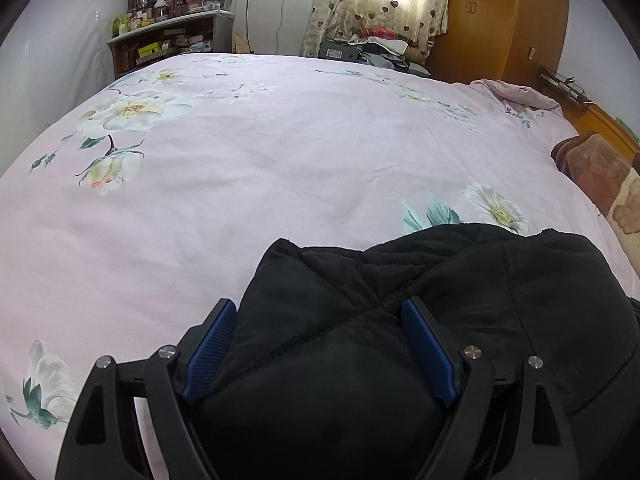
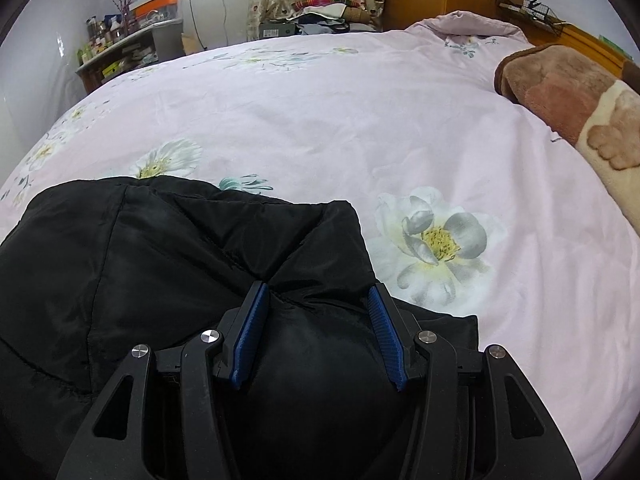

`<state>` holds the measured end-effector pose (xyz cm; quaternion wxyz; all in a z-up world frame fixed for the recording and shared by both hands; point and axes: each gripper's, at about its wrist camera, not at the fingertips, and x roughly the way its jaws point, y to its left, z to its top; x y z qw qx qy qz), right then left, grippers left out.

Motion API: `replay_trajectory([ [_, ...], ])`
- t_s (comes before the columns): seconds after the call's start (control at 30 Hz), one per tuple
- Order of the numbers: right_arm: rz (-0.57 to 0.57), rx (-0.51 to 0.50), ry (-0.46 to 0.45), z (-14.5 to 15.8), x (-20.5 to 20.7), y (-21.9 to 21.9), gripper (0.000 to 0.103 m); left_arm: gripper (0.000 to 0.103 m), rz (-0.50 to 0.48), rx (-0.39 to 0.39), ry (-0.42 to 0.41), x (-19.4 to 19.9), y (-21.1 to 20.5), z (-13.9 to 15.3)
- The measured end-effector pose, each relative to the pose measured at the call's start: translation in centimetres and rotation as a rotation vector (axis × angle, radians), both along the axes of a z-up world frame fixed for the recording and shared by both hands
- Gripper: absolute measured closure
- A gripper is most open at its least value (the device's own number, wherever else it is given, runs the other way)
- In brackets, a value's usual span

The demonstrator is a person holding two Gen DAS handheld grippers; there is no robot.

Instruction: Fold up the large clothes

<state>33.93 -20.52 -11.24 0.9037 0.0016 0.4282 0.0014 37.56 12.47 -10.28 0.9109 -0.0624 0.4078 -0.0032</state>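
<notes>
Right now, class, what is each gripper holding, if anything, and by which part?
The right gripper pinches a puffy fold of the black padded jacket near its edge. The left gripper stands wide around another bulge of the jacket; whether it grips cannot be told.

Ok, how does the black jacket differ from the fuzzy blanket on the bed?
The black jacket is plain, smooth and stitched in panels; the blanket is fuzzy, brown and pink with a cream paw print. The jacket lies at the near edge of the bed; the blanket sits along the right side. Both rest on the pink floral bedcover.
</notes>
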Motion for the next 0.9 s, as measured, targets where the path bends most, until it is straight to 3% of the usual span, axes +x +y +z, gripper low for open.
replay_trajectory([
  [0.67, -0.009, -0.020, 0.001, -0.2, 0.0, 0.5, 0.051, 0.015, 0.012, -0.013, 0.004, 0.2, -0.1, -0.1],
  [0.8, -0.015, -0.019, 0.035, 1.6, -0.4, 0.2, 0.051, 0.017, 0.006, -0.014, 0.034, -0.2, 0.1, 1.9],
  [0.9, -0.027, 0.009, 0.007, 4.5, -2.2, -0.3, 0.050, 0.018, 0.006, -0.016, 0.000, -2.0, 0.7, 4.5],
])
